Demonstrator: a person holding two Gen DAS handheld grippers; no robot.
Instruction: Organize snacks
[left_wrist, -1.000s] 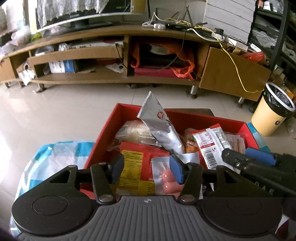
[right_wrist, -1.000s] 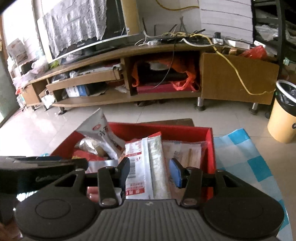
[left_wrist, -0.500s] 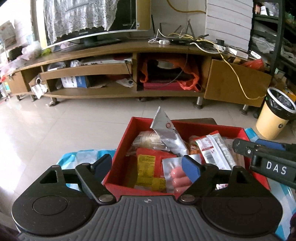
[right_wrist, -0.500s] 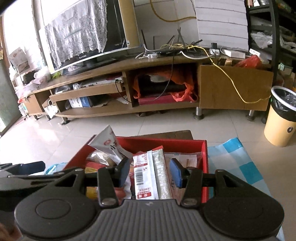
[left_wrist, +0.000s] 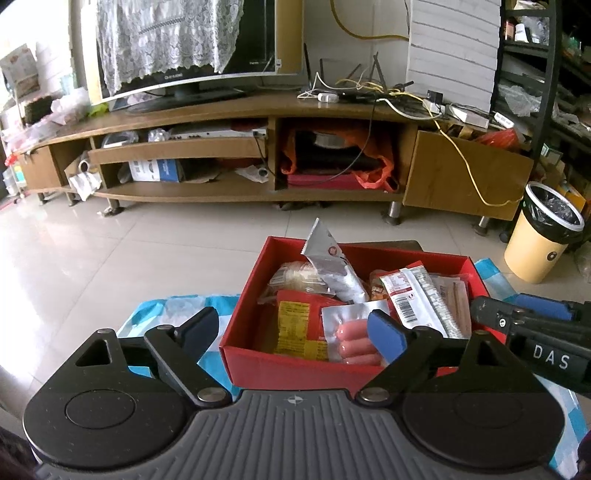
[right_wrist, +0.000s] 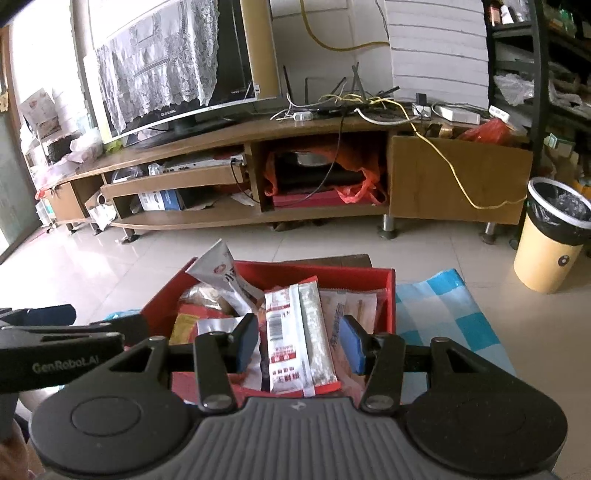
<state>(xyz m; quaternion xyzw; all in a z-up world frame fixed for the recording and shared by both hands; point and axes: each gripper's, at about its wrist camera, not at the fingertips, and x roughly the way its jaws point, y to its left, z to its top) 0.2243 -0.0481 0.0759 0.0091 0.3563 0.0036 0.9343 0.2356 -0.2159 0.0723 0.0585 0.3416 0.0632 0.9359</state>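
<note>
Compared with a second ago, both tongs sit higher and farther back from the red box (left_wrist: 295, 363), which now shows whole ahead of them on the blue-and-white checked cloth (right_wrist: 439, 314) over the worktop. The left tongs (left_wrist: 293, 330) have just been opening; their jaws now stand wide, released, with nothing between the pads, where a second ago they were close together over the packets. The vacuum pack of pink sausages (left_wrist: 352, 341) lies in the box just ahead of the right-hand pad, beside a red packet with a yellow label (left_wrist: 295, 325), and a silver sachet (left_wrist: 330, 266) stands tilted at the far side. The right tongs (right_wrist: 299, 345) are unchanged in stance: clenched as narrowly as they go, with no packet pinched between the pads. Just ahead of them in the box lies a long red-and-white packet with a barcode (right_wrist: 291, 339), its print too small to read. "DAS" reads in white on the right tongs' body in the left view, and "GenRobot.AI" on the left tongs' body in the right view. Well beyond, a yellow waste bin (left_wrist: 543, 240) stands on the tiled floor.
</note>
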